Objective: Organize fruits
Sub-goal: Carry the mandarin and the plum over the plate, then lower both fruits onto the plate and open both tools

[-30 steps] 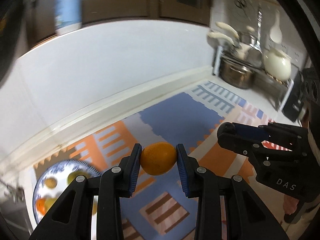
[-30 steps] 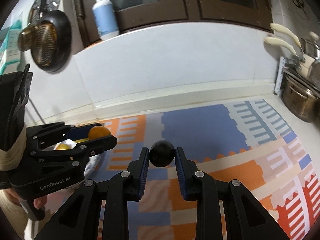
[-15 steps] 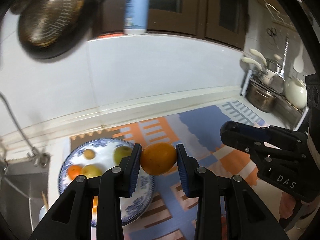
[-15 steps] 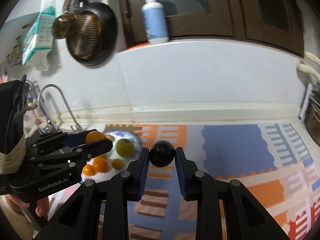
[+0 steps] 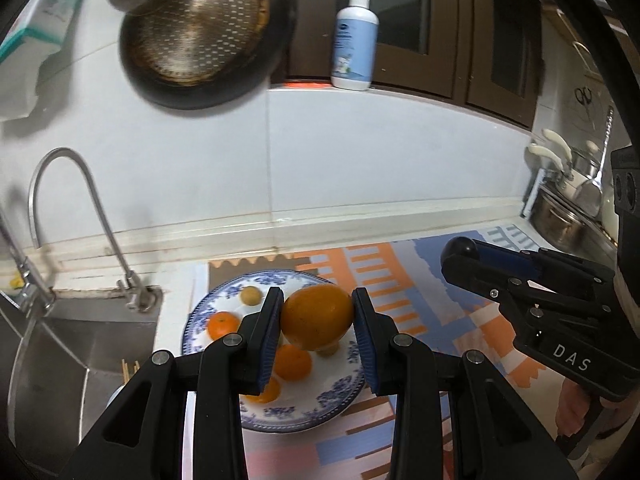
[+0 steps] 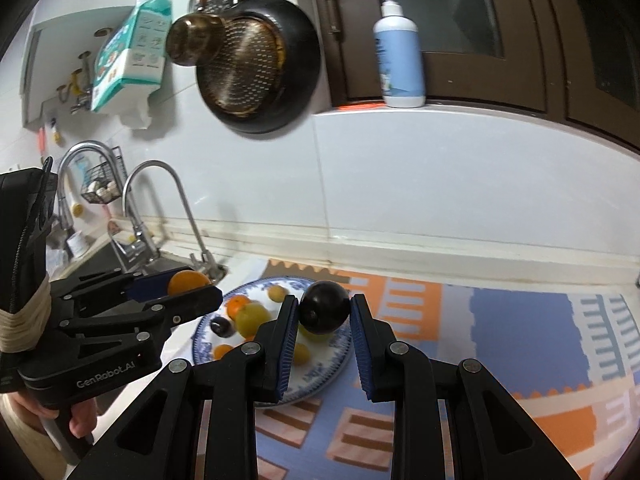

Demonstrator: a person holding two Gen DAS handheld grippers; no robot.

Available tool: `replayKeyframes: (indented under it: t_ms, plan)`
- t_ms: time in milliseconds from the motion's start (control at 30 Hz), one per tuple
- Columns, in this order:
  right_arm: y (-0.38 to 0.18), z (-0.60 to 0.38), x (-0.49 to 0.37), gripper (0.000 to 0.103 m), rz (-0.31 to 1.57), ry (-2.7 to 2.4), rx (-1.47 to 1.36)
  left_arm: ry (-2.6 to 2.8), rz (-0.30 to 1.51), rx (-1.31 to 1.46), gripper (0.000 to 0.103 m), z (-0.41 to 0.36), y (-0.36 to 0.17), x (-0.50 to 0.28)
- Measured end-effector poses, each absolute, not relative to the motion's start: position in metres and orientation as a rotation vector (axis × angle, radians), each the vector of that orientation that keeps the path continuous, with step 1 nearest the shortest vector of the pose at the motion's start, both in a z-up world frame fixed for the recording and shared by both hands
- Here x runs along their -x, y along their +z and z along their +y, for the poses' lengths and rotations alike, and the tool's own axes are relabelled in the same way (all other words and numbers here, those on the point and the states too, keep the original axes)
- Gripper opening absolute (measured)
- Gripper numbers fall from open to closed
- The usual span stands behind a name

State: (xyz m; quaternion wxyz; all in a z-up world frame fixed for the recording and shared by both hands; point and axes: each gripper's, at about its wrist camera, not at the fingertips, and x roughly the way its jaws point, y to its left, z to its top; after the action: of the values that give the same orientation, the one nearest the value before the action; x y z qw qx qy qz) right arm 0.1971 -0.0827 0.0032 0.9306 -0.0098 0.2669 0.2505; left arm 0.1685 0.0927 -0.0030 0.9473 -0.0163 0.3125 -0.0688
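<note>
The left tool (image 5: 316, 320) squeezes a big round orange fruit (image 5: 317, 316) between its two blue pads. It hangs over the blue-and-white flower-pattern plate (image 5: 340, 394). The right tool (image 6: 324, 318) grips a small dark round plum (image 6: 323, 307), and it hangs just above the near side of the plate too.

The plate sits on the surface, on a mat with orange and blue shapes (image 6: 500, 320), right beside the steel sink (image 5: 60, 352). Small oranges (image 5: 222, 325) and yellow-green fruits (image 6: 253, 319) already lie on the plate.

I think the job now is to set both fruits down on the plate. To do it well, go down slowly to a bare white spot on the plate, not on top of another fruit. Round fruit rolls, so let go only when it touches the plate. Do one tool first, then the other, so they don't bump. Stay away from the plate's edge near the sink.
</note>
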Motion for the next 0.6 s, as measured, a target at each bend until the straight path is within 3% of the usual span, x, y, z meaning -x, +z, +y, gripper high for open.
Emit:
replayKeyframes:
  t_ms: [600]
  plan:
    - [-0.025, -0.026, -0.228, 0.028, 0.631, 0.667, 0.084, -0.005, 0.728, 0.107, 0.034, 0.136, -0.035, -0.179]
